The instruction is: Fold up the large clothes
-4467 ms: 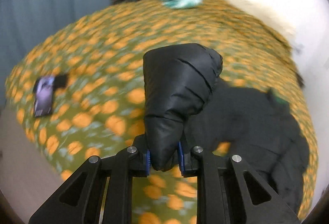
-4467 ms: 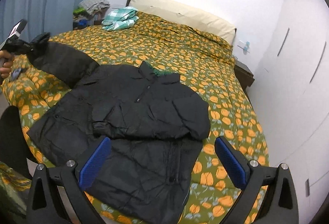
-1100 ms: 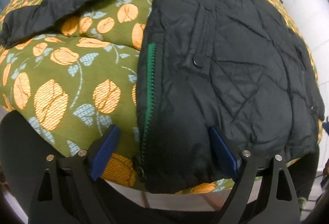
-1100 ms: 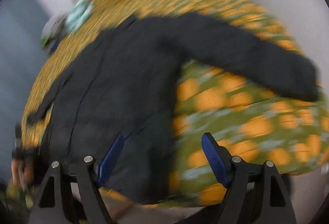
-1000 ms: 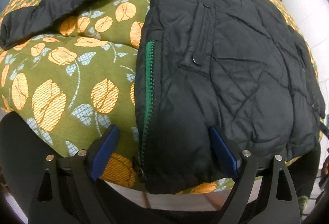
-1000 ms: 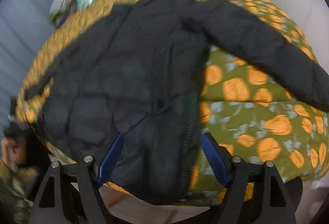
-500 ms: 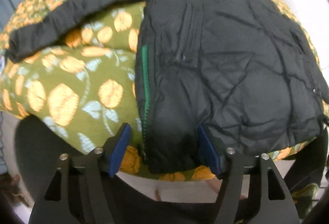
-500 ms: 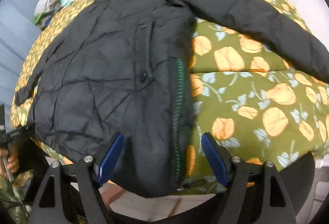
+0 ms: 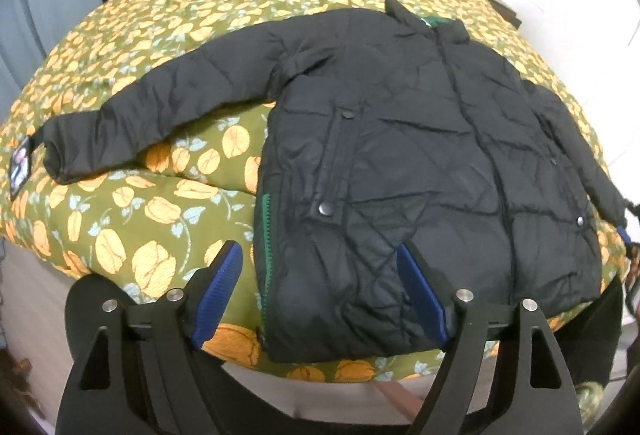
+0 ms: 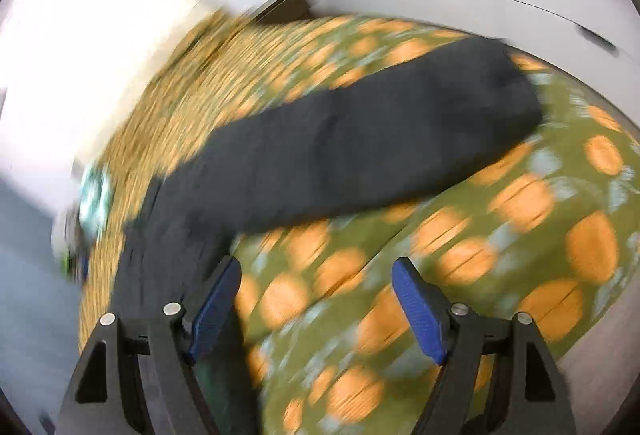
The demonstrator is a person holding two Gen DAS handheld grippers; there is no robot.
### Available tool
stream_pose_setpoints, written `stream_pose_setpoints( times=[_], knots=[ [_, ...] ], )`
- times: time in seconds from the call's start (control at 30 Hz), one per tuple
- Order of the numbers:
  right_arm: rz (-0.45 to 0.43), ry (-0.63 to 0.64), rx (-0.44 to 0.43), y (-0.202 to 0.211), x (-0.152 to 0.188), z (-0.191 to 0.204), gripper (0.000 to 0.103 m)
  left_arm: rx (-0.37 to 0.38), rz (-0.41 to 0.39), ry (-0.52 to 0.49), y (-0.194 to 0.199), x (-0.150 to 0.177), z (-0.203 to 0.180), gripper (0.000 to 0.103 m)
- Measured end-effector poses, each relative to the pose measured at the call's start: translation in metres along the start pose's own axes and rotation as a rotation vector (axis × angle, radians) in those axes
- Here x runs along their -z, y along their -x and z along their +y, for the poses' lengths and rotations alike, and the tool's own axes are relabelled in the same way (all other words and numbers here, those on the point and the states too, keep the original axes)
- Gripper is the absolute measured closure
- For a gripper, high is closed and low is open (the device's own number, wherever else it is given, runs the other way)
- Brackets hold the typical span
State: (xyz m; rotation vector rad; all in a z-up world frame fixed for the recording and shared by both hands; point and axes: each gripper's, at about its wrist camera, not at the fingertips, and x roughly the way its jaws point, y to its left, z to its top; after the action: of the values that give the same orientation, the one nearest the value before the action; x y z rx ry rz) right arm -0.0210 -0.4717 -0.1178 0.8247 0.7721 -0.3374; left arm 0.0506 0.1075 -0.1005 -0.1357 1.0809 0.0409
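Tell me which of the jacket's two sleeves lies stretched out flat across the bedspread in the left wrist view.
The sleeve on the picture's left: it reaches fully across the floral bedspread. The other sleeve hugs the jacket's side.

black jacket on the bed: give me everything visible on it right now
The black jacket is quilted and puffy, with a matte, creased shell. It lies front-up and closed on the floral bedspread, collar toward the far side, hem at the near edge. Both sleeves are spread outward. It has round snaps, a placket and green zipper teeth along one edge. Neither tool touches it.
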Motion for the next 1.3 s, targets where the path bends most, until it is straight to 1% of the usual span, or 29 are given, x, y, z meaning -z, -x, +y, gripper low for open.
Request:
stream_pose_setpoints(
  times=[0.17, 0.23, 0.33, 0.37, 0.4, 0.43, 0.47, 0.5, 0.53, 0.63, 0.77, 0.9, 1.0, 1.13, 1.3],
  knots=[
    [-0.046, -0.249, 0.008, -0.018, -0.039, -0.057, 0.024, 0.006, 0.030, 0.011, -0.007, 0.000, -0.005, 0.021],
    [-0.062, -0.303, 0.028, -0.028, -0.047, -0.067, 0.024, 0.016, 0.042, 0.025, -0.009, 0.001, -0.005, 0.021],
    [-0.080, -0.332, 0.052, -0.044, -0.057, -0.074, 0.024, 0.018, 0.052, 0.036, -0.012, 0.001, -0.007, 0.021],
    [-0.094, -0.334, 0.057, -0.049, -0.059, -0.072, 0.026, 0.017, 0.058, 0.038, -0.013, 0.001, -0.008, 0.021],
    [-0.099, -0.325, 0.065, -0.052, -0.060, -0.071, 0.042, 0.016, 0.068, 0.042, -0.016, 0.002, -0.008, 0.021],
    [-0.098, -0.301, 0.090, -0.058, -0.063, -0.068, 0.081, 0.012, 0.072, 0.046, -0.017, 0.003, -0.008, 0.021],
    [-0.101, -0.273, 0.107, -0.060, -0.064, -0.064, 0.088, 0.008, 0.074, 0.048, -0.017, 0.003, -0.009, 0.021],
    [-0.109, -0.253, 0.118, -0.060, -0.068, -0.064, 0.088, 0.006, 0.072, 0.048, -0.018, 0.004, -0.009, 0.021],
    [-0.129, -0.214, 0.129, -0.056, -0.069, -0.056, 0.091, 0.001, 0.069, 0.048, -0.018, 0.005, -0.009, 0.021],
    [-0.186, -0.057, 0.113, -0.030, -0.070, -0.019, 0.093, -0.007, 0.051, 0.046, -0.017, 0.010, -0.009, 0.021],
    [-0.246, 0.173, 0.048, 0.010, -0.067, 0.053, 0.093, 0.008, 0.059, 0.055, -0.023, 0.013, -0.007, 0.021],
    [-0.288, 0.393, -0.059, 0.045, -0.054, 0.135, 0.093, 0.026, 0.045, 0.079, -0.022, 0.014, -0.005, 0.021],
    [-0.284, 0.545, -0.142, 0.065, -0.031, 0.190, 0.093, 0.033, 0.037, 0.084, -0.019, 0.016, -0.004, 0.021],
    [-0.257, 0.748, -0.235, 0.076, 0.014, 0.253, 0.093, 0.033, 0.028, 0.082, -0.016, 0.021, -0.003, 0.021],
    [-0.205, 0.937, -0.313, 0.074, 0.075, 0.303, 0.093, 0.040, 0.024, 0.100, -0.013, 0.025, 0.003, 0.021]
  ],
)
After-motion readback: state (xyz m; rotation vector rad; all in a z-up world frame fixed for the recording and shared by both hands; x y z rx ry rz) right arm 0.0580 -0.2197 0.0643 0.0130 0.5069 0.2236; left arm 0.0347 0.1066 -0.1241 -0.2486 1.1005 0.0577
